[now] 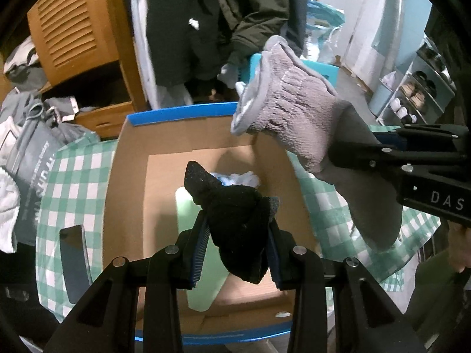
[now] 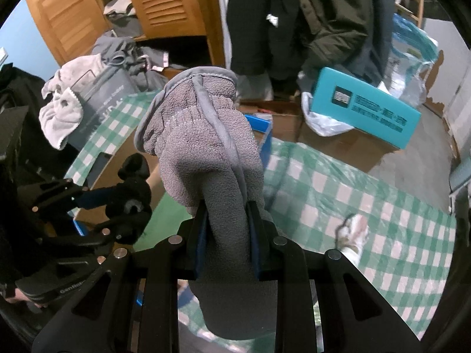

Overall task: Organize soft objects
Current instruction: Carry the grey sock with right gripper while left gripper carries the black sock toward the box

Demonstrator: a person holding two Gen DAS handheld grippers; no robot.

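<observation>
Clamping a black knit item [image 1: 235,229] between its blue-padded jaws, the left gripper [image 1: 238,253] hangs directly above an open cardboard box [image 1: 126,200] on the green checked tablecloth [image 1: 73,182]. Pale green and light blue soft items [image 1: 235,178] lie inside the box. The right gripper [image 2: 225,235] is closed on a grey fleece glove [image 2: 200,135], cuff uppermost, just beside the box's right wall.

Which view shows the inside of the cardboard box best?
The left wrist view: it looks down into the cardboard box, showing the pale green item and light blue cloth inside. The right wrist view catches only its outer wall behind the grey glove.
</observation>
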